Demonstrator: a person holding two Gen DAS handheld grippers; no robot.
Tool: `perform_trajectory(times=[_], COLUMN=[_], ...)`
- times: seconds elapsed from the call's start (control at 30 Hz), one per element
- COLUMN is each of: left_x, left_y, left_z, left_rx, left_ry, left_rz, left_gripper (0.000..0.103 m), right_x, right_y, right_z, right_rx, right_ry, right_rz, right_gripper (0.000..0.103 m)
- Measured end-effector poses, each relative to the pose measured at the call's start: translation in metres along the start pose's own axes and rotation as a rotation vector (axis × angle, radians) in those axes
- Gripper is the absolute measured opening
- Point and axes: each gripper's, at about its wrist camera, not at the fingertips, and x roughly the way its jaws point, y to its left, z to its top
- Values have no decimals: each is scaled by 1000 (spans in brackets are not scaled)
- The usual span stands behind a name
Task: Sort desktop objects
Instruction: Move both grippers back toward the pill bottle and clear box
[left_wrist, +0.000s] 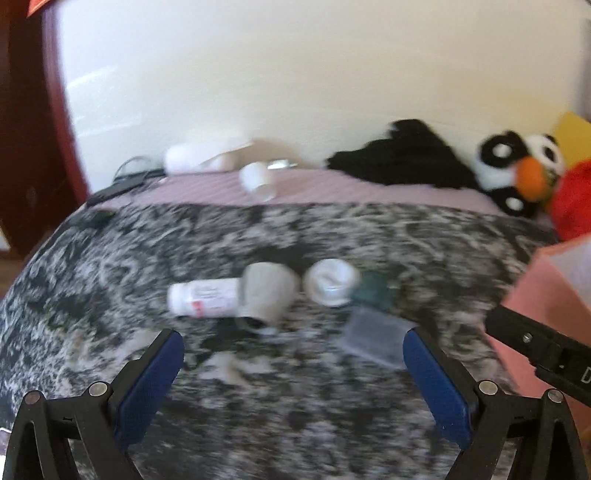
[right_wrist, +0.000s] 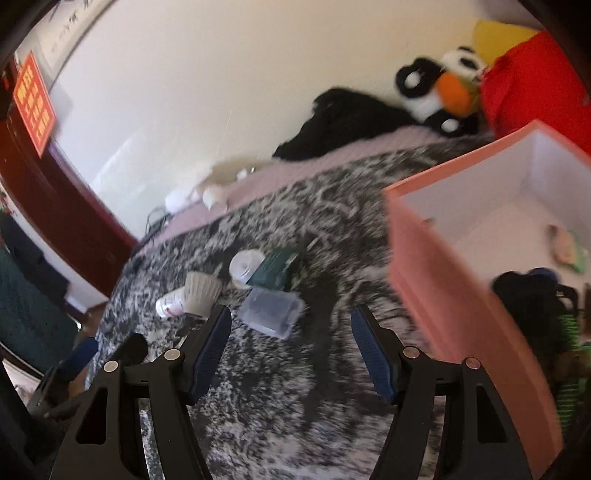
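On a black-and-white patterned blanket lie a white pill bottle (left_wrist: 201, 297), a grey cup-shaped thing (left_wrist: 267, 293), a white tape roll (left_wrist: 330, 286), a dark green box (left_wrist: 373, 291) and a clear plastic case (left_wrist: 376, 338). My left gripper (left_wrist: 293, 350) is open and empty, just short of them. My right gripper (right_wrist: 291, 328) is open and empty, with the clear case (right_wrist: 271, 310) just beyond its left finger. The pill bottle (right_wrist: 170, 301), grey cup (right_wrist: 203, 291), tape roll (right_wrist: 245, 267) and green box (right_wrist: 275, 271) lie further on.
A pink box (right_wrist: 436, 266) with a white inside stands at the right and holds dark and striped items; it also shows in the left wrist view (left_wrist: 535, 280). A panda plush (left_wrist: 517, 173), black cloth (left_wrist: 402, 155), a red bag (right_wrist: 535, 81) and white items lie by the wall.
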Motion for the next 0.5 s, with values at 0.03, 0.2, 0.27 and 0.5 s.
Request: perform_trajectory(times=[0.03, 0.2, 0.27, 0.5], left_x=[6, 33, 40, 68], left_y=[9, 39, 46, 64], left_z=[0, -3, -6, -16], left_rx=[-10, -33, -18, 16], left_ry=[11, 50, 51, 96], left_rz=[11, 42, 63, 117], left_gripper=[99, 99, 99, 99], right_x=[8, 37, 47, 70], right_y=[4, 17, 18, 18], right_z=[0, -1, 3, 7], right_rx=[-6, -31, -34, -45], right_ry=[11, 41, 44, 60], right_rz=[-2, -16, -26, -66], right_gripper=[72, 72, 72, 72])
